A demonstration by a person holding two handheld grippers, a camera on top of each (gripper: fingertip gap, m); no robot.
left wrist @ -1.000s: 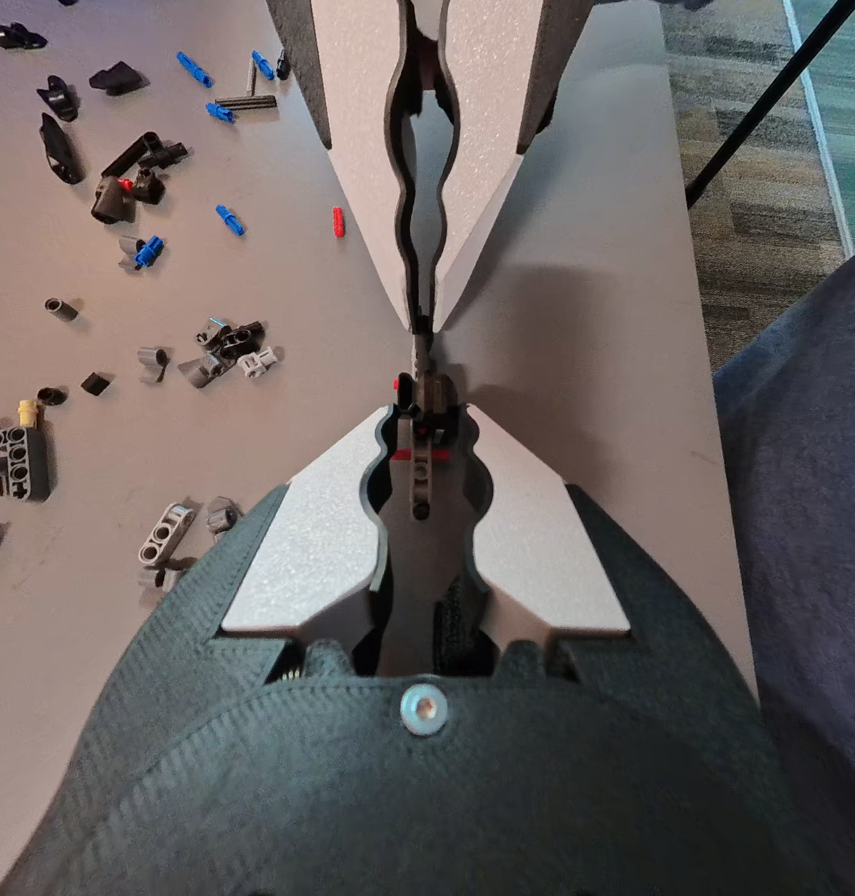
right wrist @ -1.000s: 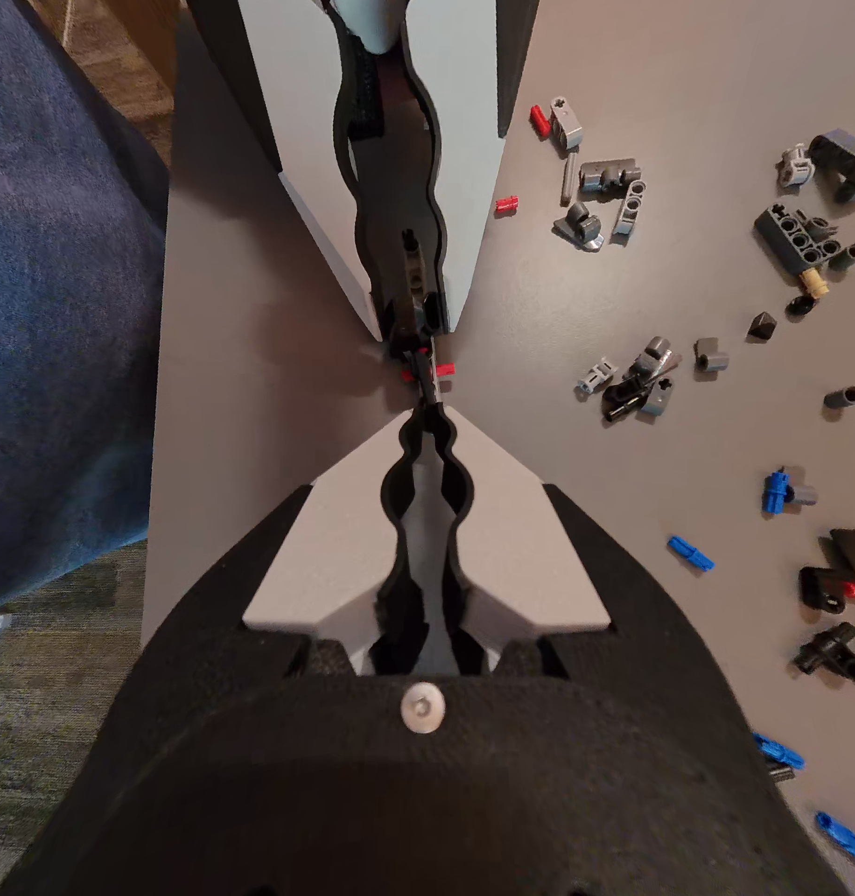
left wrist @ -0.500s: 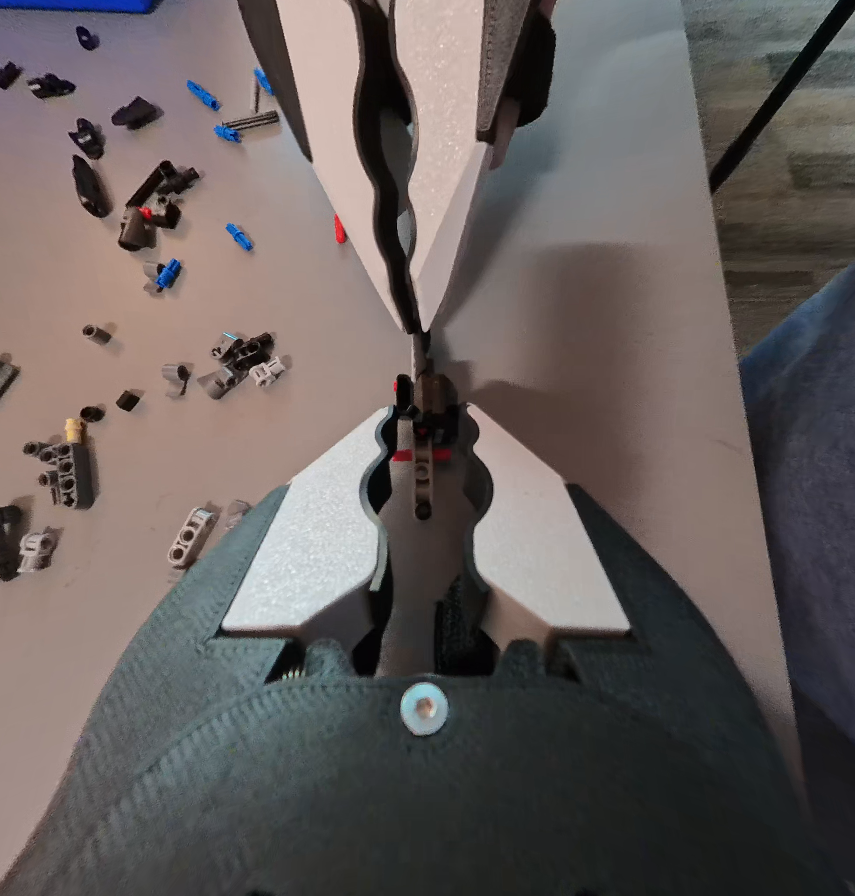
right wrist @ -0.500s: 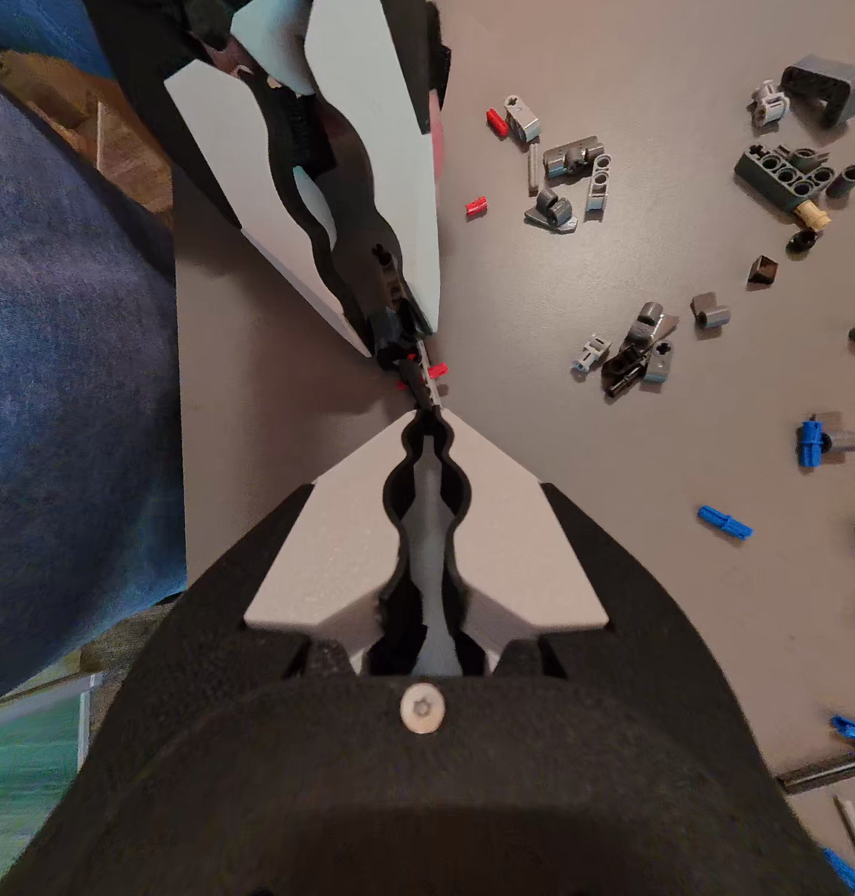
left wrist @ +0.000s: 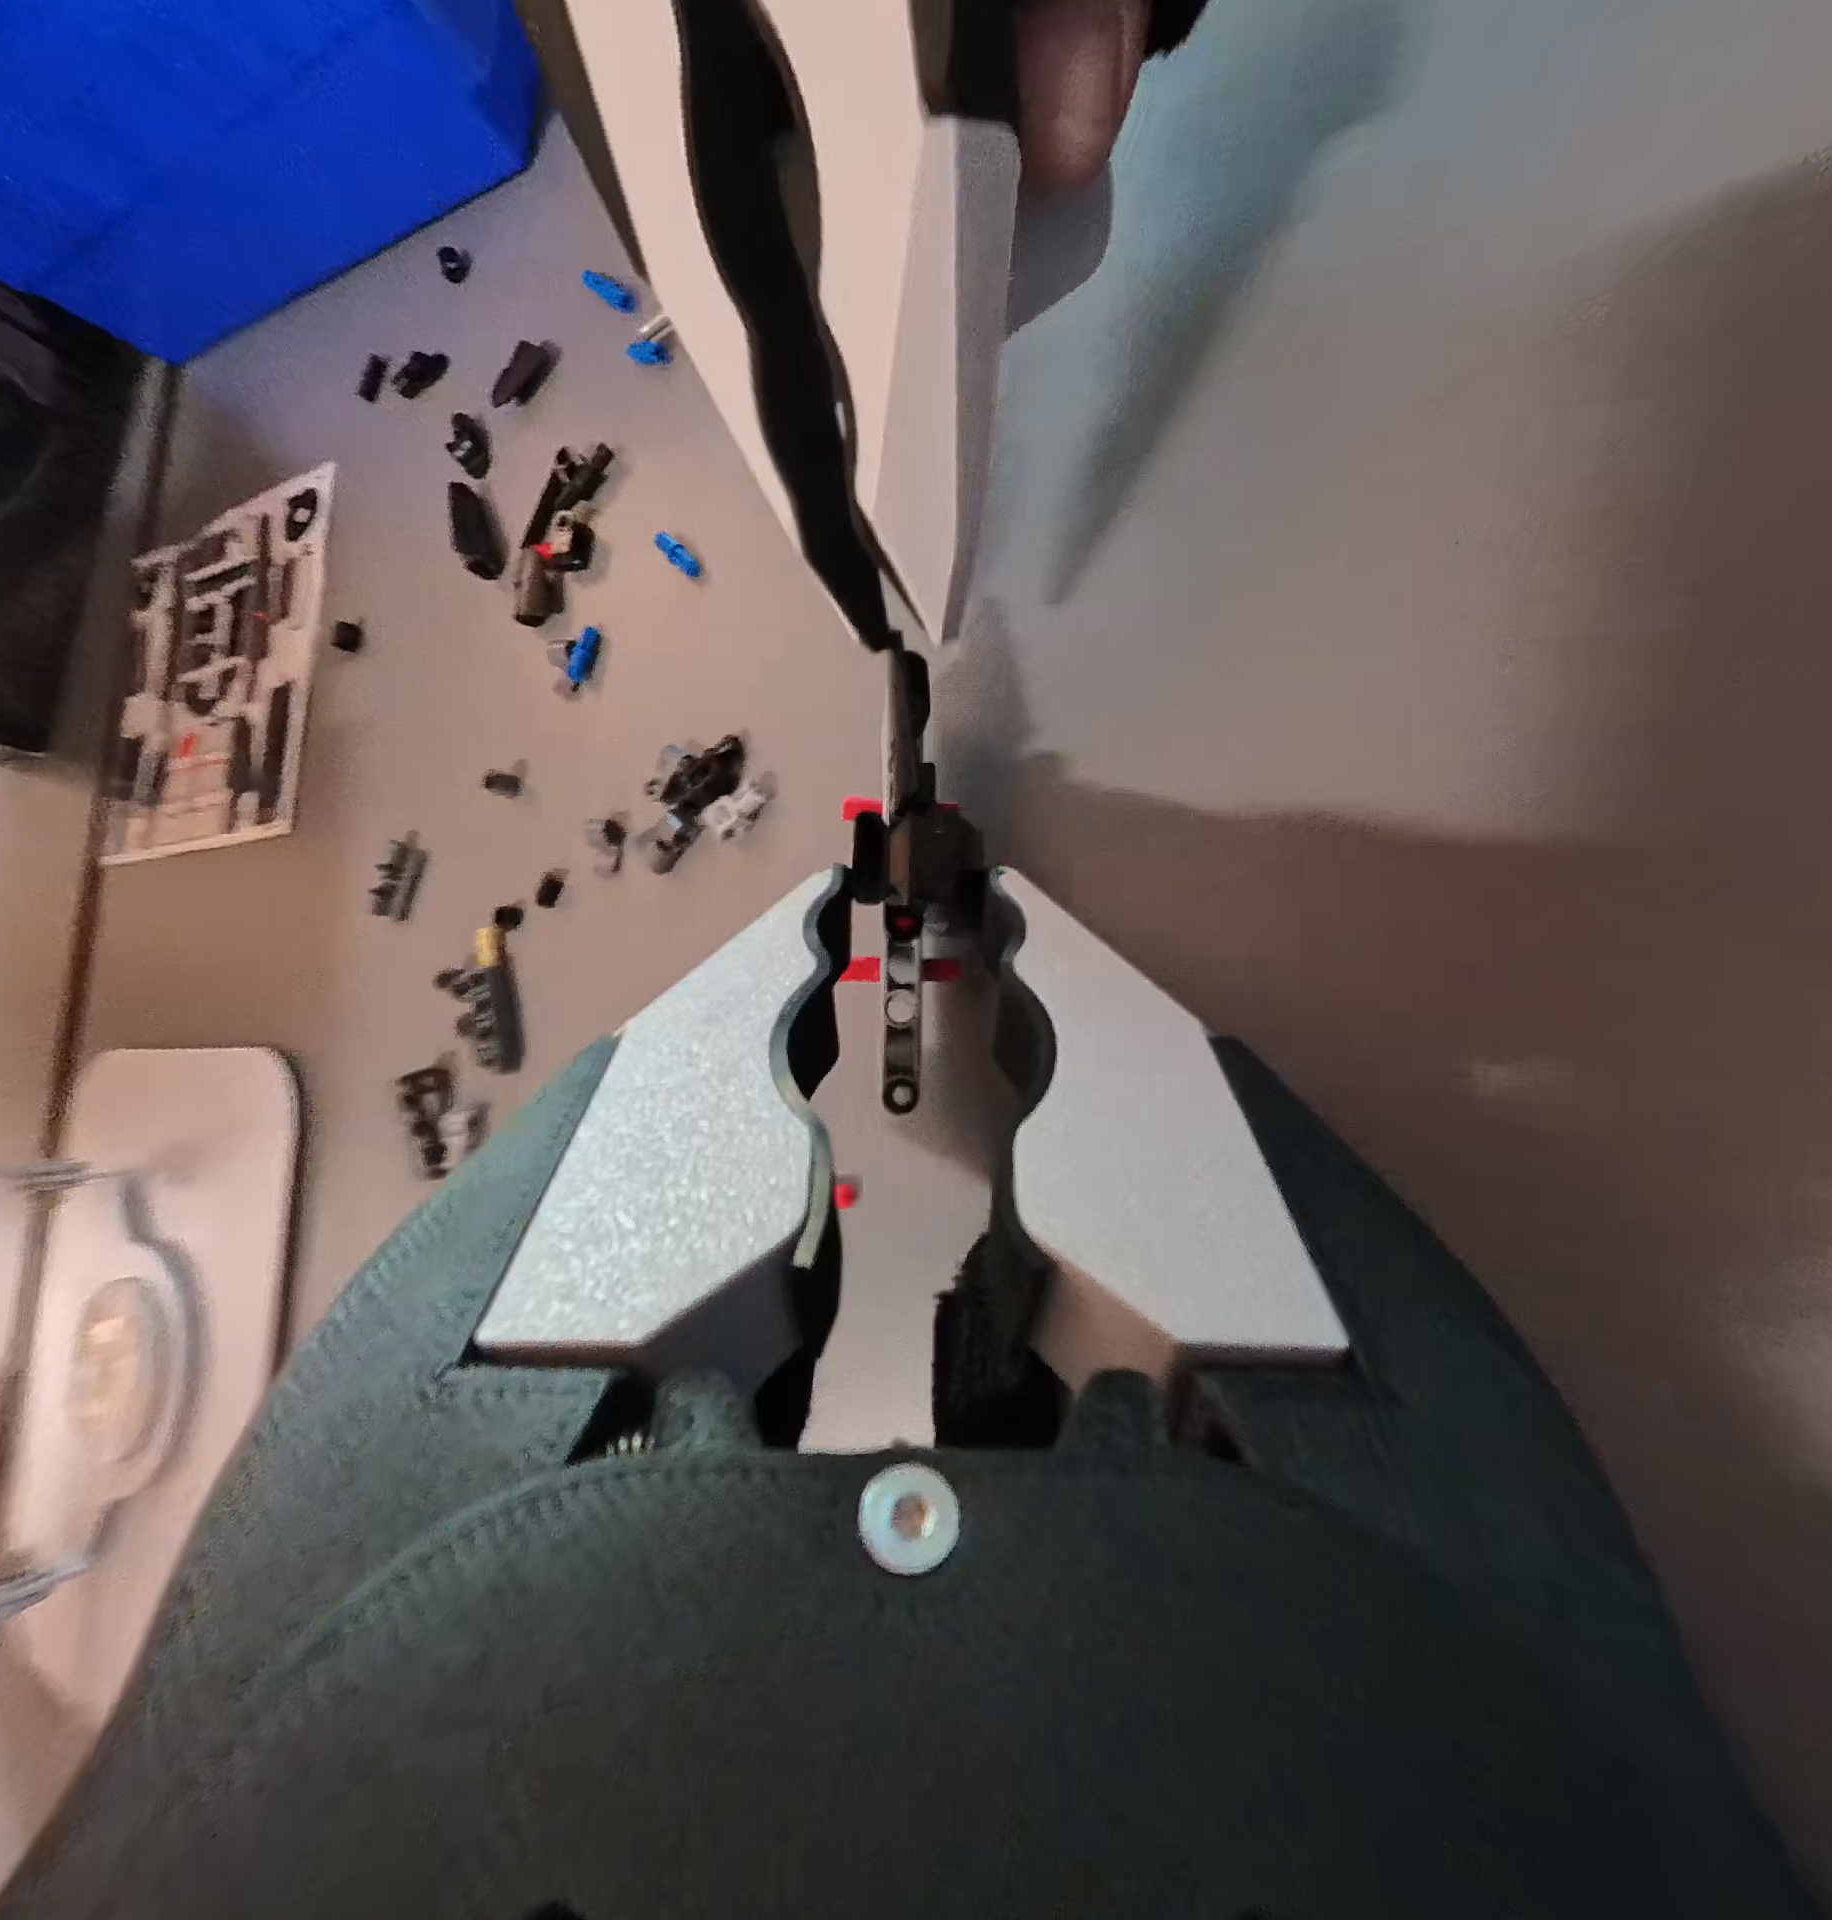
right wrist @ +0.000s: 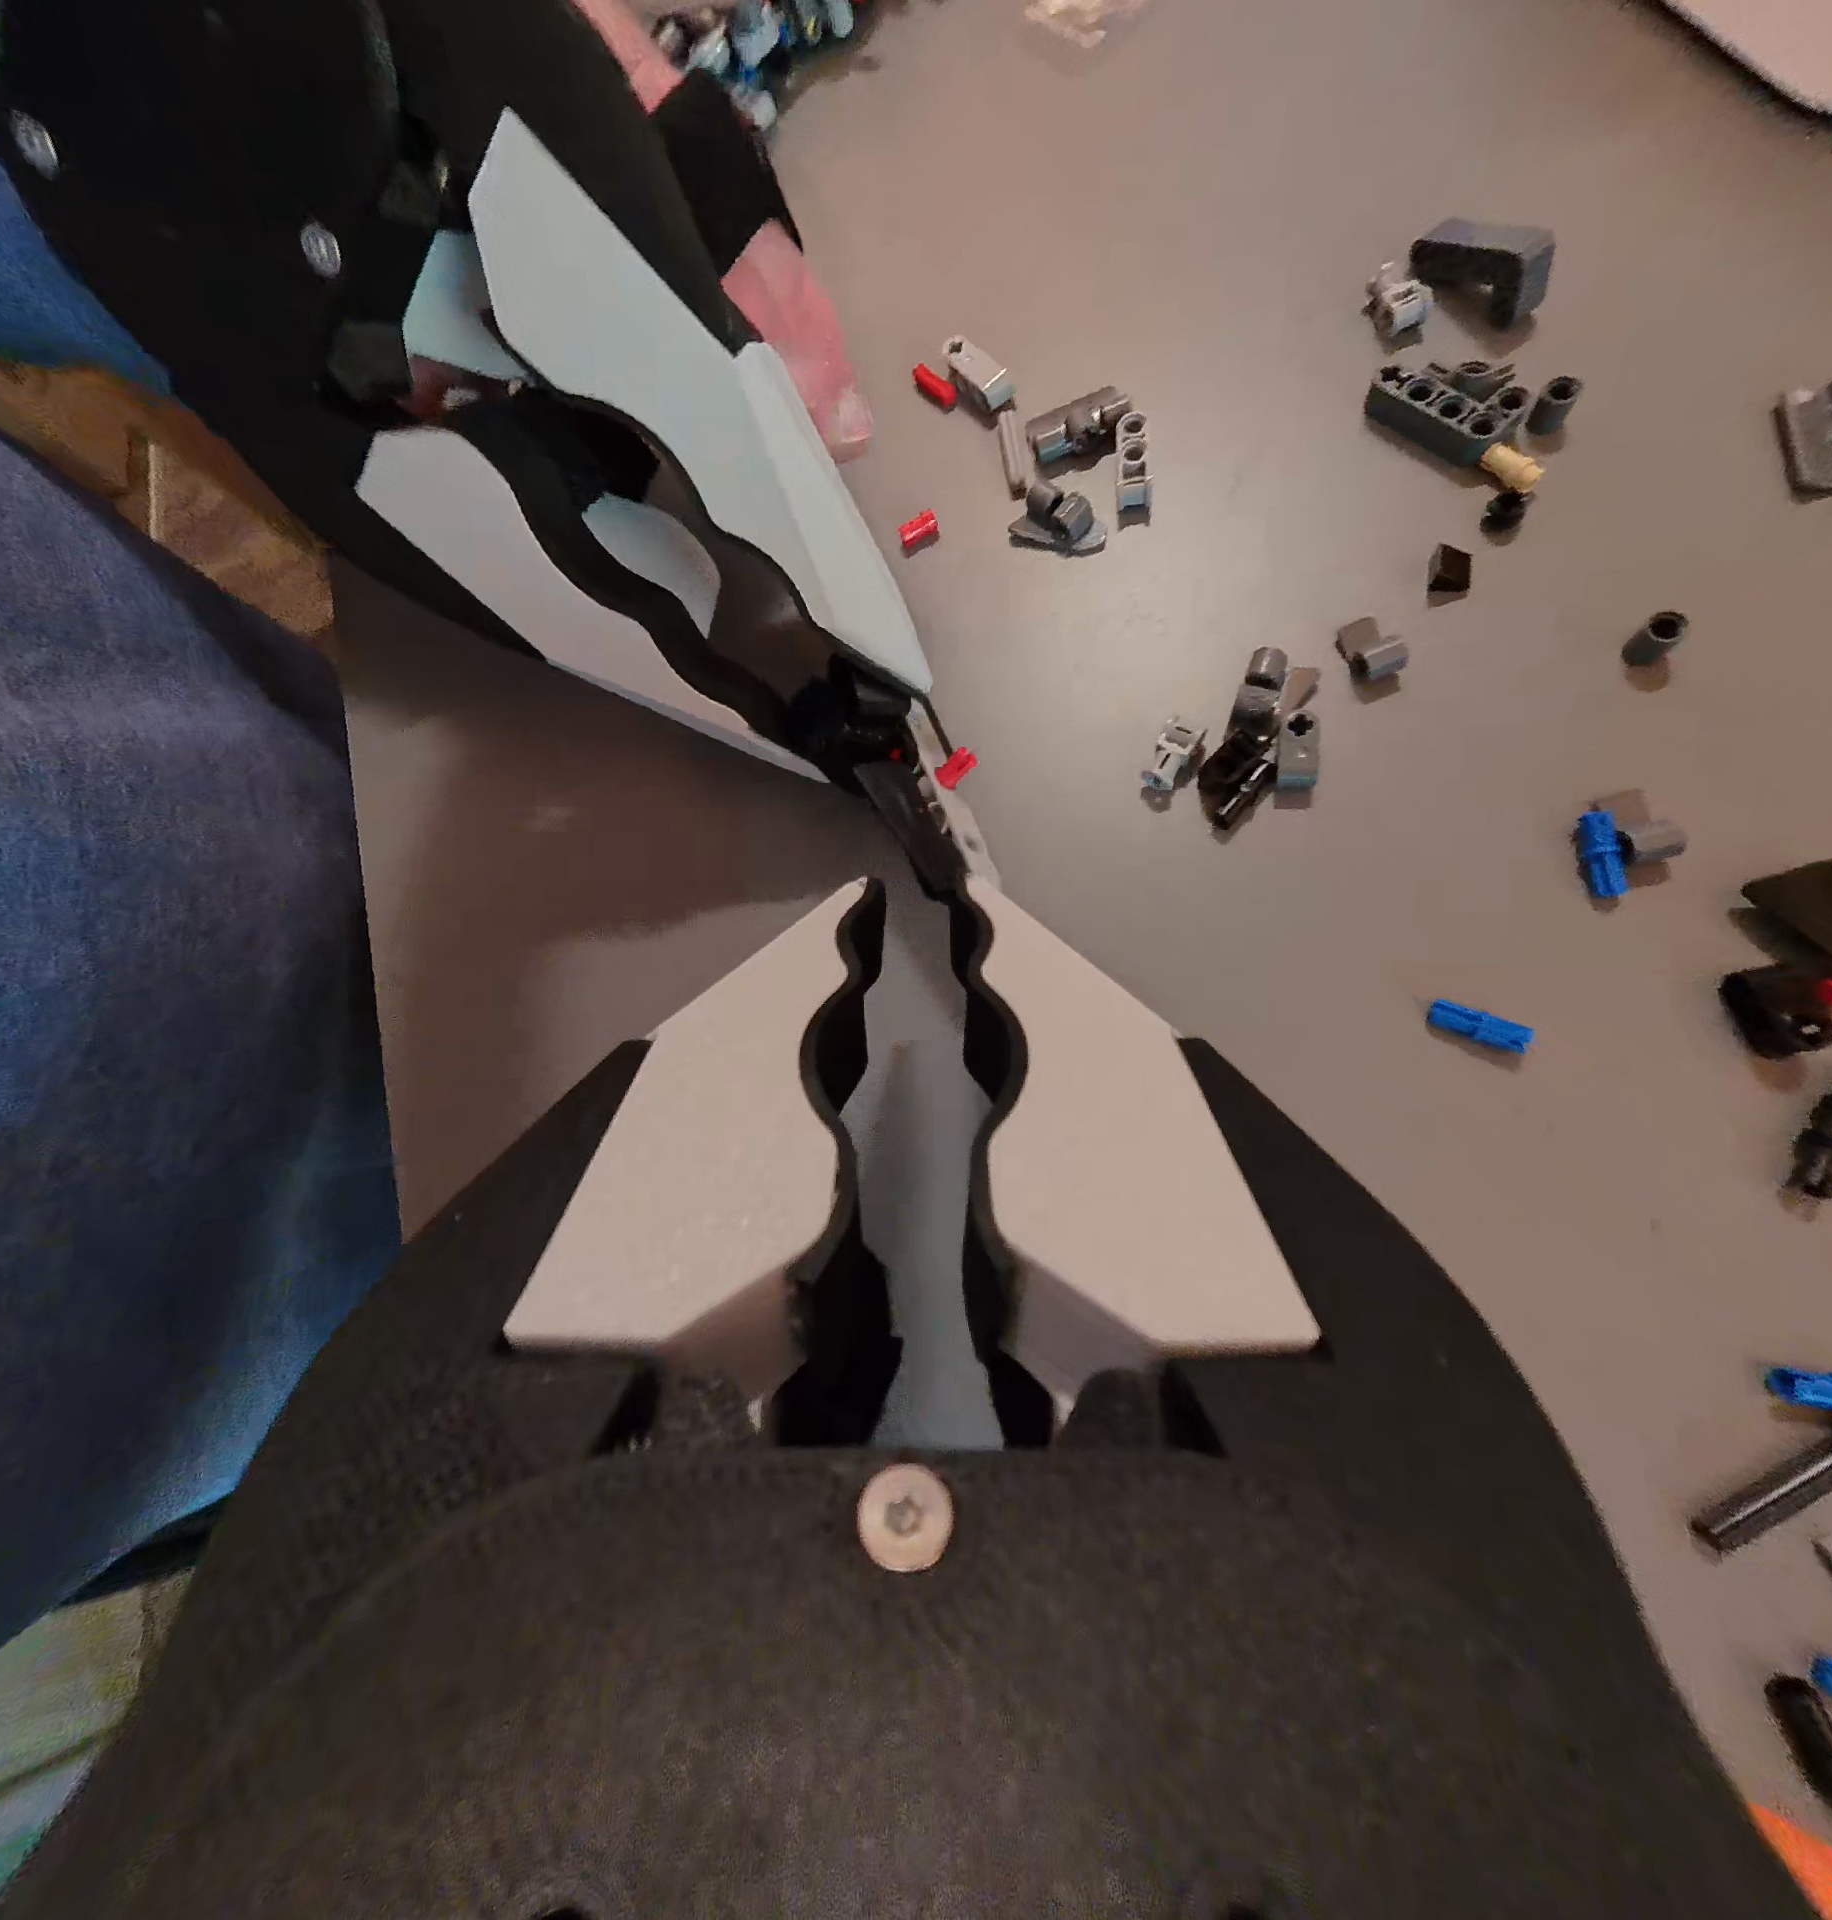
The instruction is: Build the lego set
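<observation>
A small lego assembly of black beams with red pins (left wrist: 904,997) is held between both grippers above the grey table (left wrist: 1307,935). My left gripper (left wrist: 914,883) is shut on its thicker end. My right gripper (left wrist: 896,639) comes in from the top, turned edge-on, and is shut on the thin beam sticking out of the assembly. In the right wrist view the right gripper (right wrist: 917,888) pinches the beam end of the assembly (right wrist: 907,805). There the left gripper (right wrist: 870,717) enters from the upper left.
Several loose lego parts lie on the table (left wrist: 699,790) (right wrist: 1255,738). A blue box (left wrist: 216,156), a printed sheet (left wrist: 216,665) and a white tray (left wrist: 185,1143) lie beyond. A person's blue-clothed leg (right wrist: 143,935) is by the table edge. There is about 4 centimeters between the tips of the two grippers.
Both grippers have swung and tilted together with the assembly still gripped. The left view now takes in more of the table; the left gripper now enters the right view at a slant.
</observation>
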